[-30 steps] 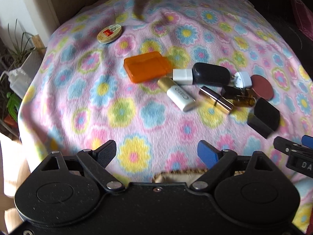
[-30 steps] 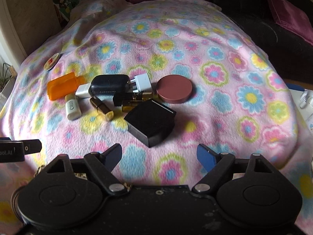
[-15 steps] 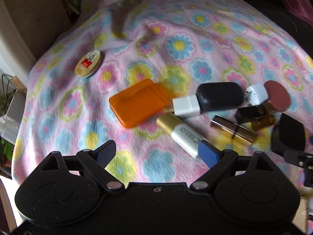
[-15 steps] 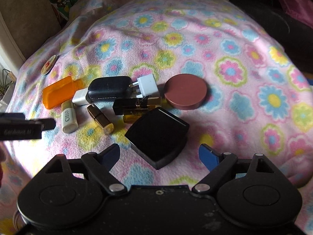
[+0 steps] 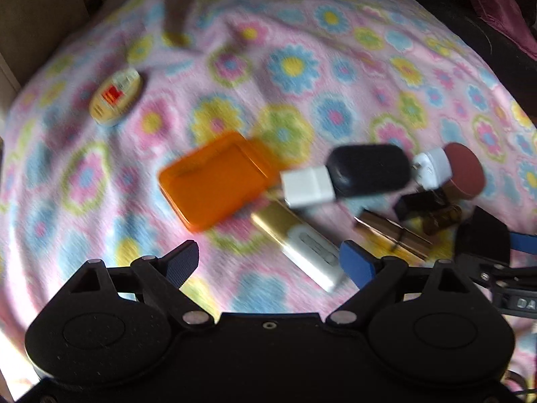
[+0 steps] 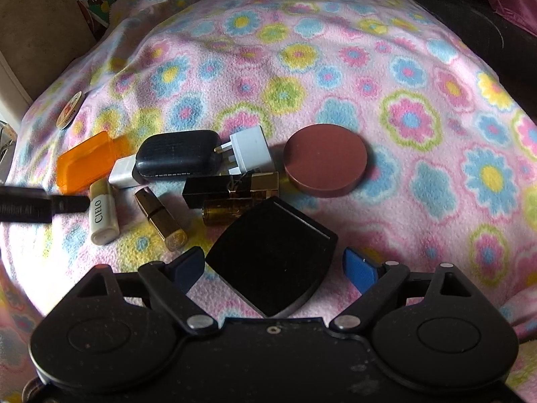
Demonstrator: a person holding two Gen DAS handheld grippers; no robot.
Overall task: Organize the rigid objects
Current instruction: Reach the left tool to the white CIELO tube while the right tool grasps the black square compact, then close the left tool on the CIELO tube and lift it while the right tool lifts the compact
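Two hand-held claws hang over a pink fleece blanket (image 6: 335, 67) printed with flowers, where a cluster of small hard items lies.

The right gripper (image 6: 273, 265) has its jaws spread wide, and they have just been opening further. A black square compact (image 6: 272, 258) lies on the blanket in the gap between its fingers, one corner pointing toward the claw's body. The dark left finger sits just beside the compact's left corner; the blue right finger stands clear of its right edge. Neither pad presses on it, so nothing is gripped.

Just beyond the compact lie a small amber bottle (image 6: 225, 213) and a black and gold tube (image 6: 231, 186). Further ahead and to the right rests a round brown lid (image 6: 324, 161). Ahead to the left are a white plug (image 6: 250, 149), a dark oval case (image 6: 178, 158), a gold lipstick (image 6: 161, 215), a white tube marked CIELO (image 6: 102, 213) and an orange case (image 6: 85, 163).

The left gripper (image 5: 268, 262) is also wide open and holds nothing. This view is blurred. The white tube lies with its near end close to the blue right finger; whether they touch cannot be told. The orange case lies just ahead. A round yellow tin (image 5: 115, 95) sits far ahead to the left, well apart.
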